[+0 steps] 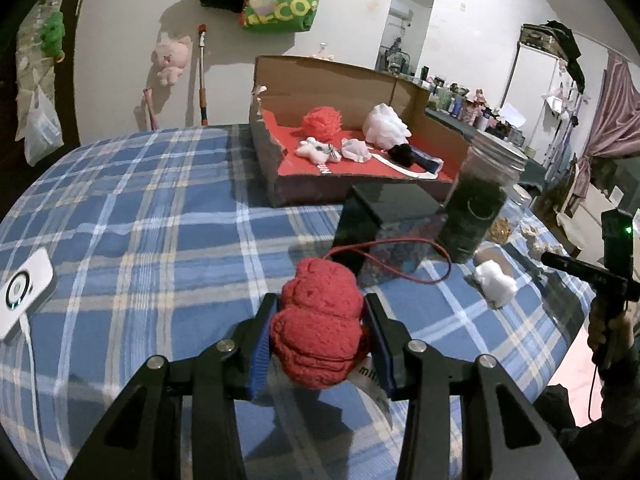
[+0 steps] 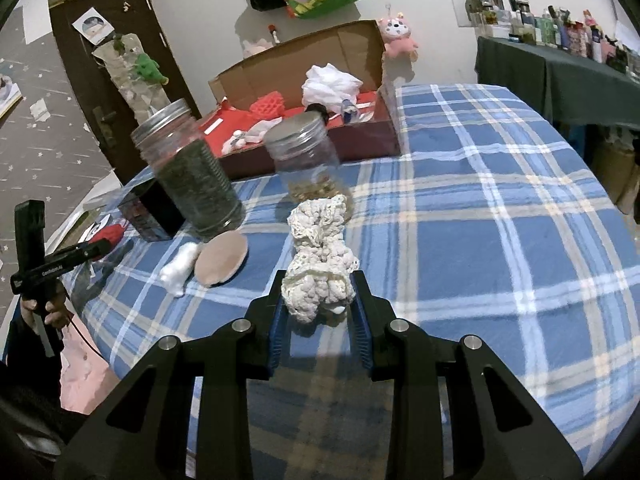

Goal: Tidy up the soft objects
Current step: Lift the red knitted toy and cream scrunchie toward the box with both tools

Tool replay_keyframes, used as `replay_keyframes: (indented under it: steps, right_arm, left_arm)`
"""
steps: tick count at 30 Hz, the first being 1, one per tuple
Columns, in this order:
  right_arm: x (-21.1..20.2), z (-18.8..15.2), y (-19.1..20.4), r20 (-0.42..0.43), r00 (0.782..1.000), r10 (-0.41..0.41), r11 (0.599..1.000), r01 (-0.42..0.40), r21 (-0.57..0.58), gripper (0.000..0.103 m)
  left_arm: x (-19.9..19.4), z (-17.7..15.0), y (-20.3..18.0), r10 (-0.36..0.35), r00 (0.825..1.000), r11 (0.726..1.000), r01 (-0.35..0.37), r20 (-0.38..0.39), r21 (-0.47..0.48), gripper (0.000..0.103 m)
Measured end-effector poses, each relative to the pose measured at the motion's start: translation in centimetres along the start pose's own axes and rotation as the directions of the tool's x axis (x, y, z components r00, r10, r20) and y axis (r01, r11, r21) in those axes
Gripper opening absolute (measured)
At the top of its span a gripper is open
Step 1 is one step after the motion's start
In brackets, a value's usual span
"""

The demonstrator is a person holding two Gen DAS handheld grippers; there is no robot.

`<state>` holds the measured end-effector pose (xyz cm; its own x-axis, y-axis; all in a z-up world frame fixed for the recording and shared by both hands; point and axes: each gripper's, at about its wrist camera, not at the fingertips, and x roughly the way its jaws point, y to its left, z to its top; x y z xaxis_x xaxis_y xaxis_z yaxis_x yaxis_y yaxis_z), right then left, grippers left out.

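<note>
My left gripper (image 1: 322, 340) is shut on a red plush toy (image 1: 320, 328) with a thin red cord, held above the blue plaid cloth (image 1: 140, 220). My right gripper (image 2: 320, 304) is shut on a cream lace fabric bundle (image 2: 320, 264) above the same cloth. A cardboard box (image 1: 332, 84) with a red floor stands at the back and holds a coral pom (image 1: 322, 120), a white pouf (image 1: 386, 126), small white toys and a black item. A white cotton piece (image 1: 494, 280) lies on the cloth; it also shows in the right wrist view (image 2: 180, 266).
A jar of dark green material (image 2: 192, 176), a mostly empty jar (image 2: 308, 160) and a black box (image 1: 388, 216) stand mid-table. A round beige pad (image 2: 222, 258) lies by the cotton. A white device (image 1: 22, 292) sits at the left. Bags and plush toys hang on the wall.
</note>
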<state>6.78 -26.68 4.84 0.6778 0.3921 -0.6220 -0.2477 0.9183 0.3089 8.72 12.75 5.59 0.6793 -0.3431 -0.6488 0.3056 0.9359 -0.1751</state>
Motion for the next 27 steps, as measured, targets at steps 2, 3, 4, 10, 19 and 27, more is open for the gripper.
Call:
replay_keyframes:
  steps: [2, 3, 4, 10, 19, 27]
  right_arm:
    - [0.0, 0.6, -0.4, -0.007, 1.000, 0.008, 1.000, -0.008, -0.003, 0.028]
    - [0.1, 1.0, -0.6, -0.011, 1.000, 0.006, 1.000, -0.006, -0.006, 0.028]
    - [0.2, 1.3, -0.8, -0.016, 1.000, 0.004, 1.000, -0.004, -0.010, 0.028]
    - [0.8, 3.6, -1.9, -0.046, 0.999, -0.024, 0.999, 0.022, -0.049, 0.028]
    - [1.9, 6.6, -3.2, -0.079, 0.995, -0.066, 0.993, 0.057, -0.108, 0.028]
    - [2.5, 9.8, -2.1, -0.078, 0.995, -0.056, 0.979, 0.039, -0.202, 0.028]
  left_arm:
    - [0.5, 0.7, 0.5, 0.003, 1.000, 1.000, -0.002, -0.012, 0.011, 0.045]
    - [0.7, 0.9, 0.6, 0.004, 1.000, 1.000, -0.003, -0.015, 0.014, 0.045]
    - [0.9, 1.3, 0.8, 0.003, 1.000, 1.000, -0.003, -0.022, 0.019, 0.045]
    - [2.2, 3.1, 1.7, -0.018, 0.999, 0.999, 0.020, -0.043, 0.045, 0.045]
    - [3.5, 5.4, 2.0, -0.032, 0.998, 0.995, 0.037, -0.058, 0.090, 0.045]
    - [3.2, 8.3, 1.9, -0.073, 0.997, 0.991, 0.077, -0.038, 0.112, 0.045]
